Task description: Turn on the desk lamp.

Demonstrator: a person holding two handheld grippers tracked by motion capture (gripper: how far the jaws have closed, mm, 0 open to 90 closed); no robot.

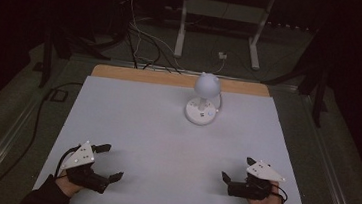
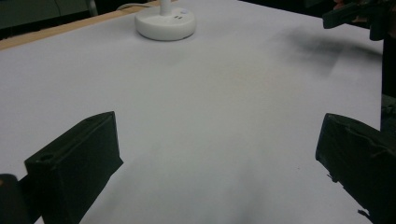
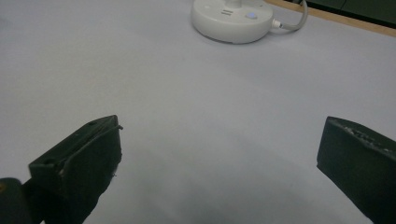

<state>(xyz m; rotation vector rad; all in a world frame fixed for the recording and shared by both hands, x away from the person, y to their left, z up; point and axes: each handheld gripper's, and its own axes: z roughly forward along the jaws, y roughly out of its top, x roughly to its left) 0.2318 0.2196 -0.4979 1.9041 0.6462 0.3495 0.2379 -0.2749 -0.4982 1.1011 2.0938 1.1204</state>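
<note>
One white desk lamp [image 1: 203, 98] stands untouched at the far middle of the white tabletop [image 1: 164, 145], cord trailing behind. Nothing looks started. Two grippers near the front edge, well apart from it: left gripper [image 1: 104, 162] and right gripper [image 1: 236, 171], both wide open, empty

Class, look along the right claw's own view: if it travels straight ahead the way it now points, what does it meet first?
Bare white table top lies ahead of the open right claw. Most likely it would first reach the round base of the white lamp at the far side, though depth is hard to judge.
</note>
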